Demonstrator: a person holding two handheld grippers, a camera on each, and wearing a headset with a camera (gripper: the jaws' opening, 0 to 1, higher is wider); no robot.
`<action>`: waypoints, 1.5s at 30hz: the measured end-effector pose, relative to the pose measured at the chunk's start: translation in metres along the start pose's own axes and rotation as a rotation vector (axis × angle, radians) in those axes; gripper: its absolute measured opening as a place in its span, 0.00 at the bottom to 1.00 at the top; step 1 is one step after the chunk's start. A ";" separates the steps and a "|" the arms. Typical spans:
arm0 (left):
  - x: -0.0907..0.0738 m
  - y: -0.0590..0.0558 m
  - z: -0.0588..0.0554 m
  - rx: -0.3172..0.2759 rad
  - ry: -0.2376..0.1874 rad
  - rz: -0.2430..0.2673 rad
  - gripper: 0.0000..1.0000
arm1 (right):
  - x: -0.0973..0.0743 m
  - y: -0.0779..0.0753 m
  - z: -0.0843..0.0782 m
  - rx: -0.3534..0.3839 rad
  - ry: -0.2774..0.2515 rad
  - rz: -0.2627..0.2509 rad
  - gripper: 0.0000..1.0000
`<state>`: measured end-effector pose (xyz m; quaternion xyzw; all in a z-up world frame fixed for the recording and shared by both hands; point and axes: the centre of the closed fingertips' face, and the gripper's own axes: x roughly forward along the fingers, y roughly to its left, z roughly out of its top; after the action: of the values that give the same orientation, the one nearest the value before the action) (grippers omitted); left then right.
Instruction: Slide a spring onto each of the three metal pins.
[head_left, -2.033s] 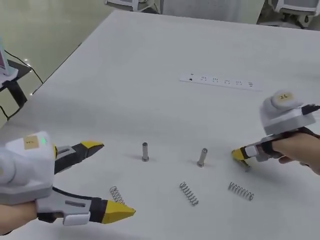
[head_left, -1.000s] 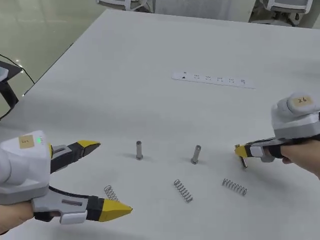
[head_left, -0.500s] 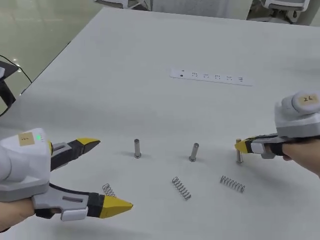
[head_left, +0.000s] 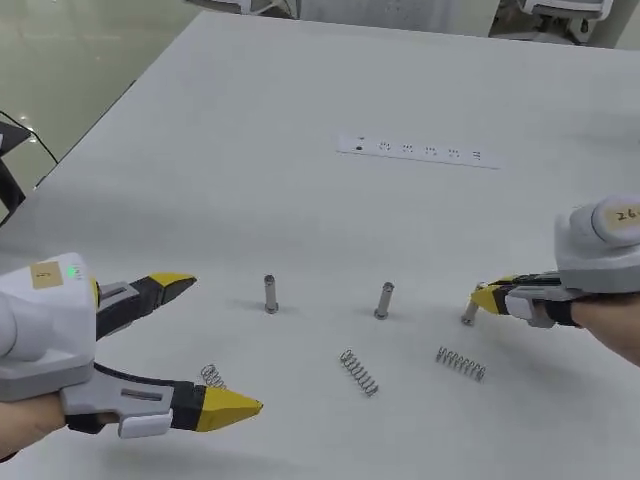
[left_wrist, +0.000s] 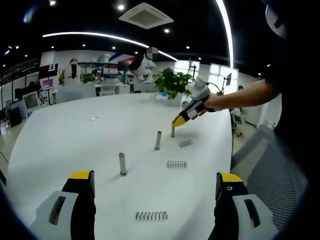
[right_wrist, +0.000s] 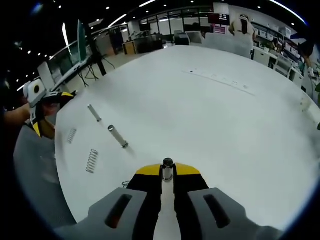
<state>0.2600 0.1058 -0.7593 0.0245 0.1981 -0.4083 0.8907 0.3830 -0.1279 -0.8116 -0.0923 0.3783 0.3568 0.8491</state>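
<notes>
The white table (head_left: 300, 120) fills the scene, with a power strip (head_left: 417, 152) lying flat at its far side. The left gripper (head_left: 222, 344) hovers at the near left, jaws spread wide and holding nothing. The right gripper (head_left: 483, 296) reaches in from the right, its yellow tips clamped on the top of the right pin (head_left: 470, 314), which hangs tilted close to the table. The left pin (head_left: 270, 294) and middle pin (head_left: 385, 300) stand upright in a row, well apart. All three springs lie flat and loose, nearer than the pins. The left spring (head_left: 212, 377) is just beside the left gripper's near jaw, the middle spring (head_left: 358, 372) is near the middle pin, and the right spring (head_left: 460, 364) is near the right pin.
</notes>
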 end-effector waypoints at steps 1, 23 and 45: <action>0.000 0.000 0.000 0.001 -0.001 0.000 0.98 | 0.000 0.000 0.000 -0.004 0.000 0.000 0.05; -0.002 -0.002 0.000 -0.001 -0.001 -0.008 0.98 | -0.004 0.006 -0.004 -0.113 0.024 -0.002 0.06; -0.004 -0.004 0.001 0.001 0.000 -0.009 0.98 | -0.003 0.007 -0.003 -0.106 0.013 0.003 0.21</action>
<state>0.2551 0.1056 -0.7565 0.0239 0.1979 -0.4125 0.8889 0.3751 -0.1255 -0.8103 -0.1389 0.3647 0.3771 0.8400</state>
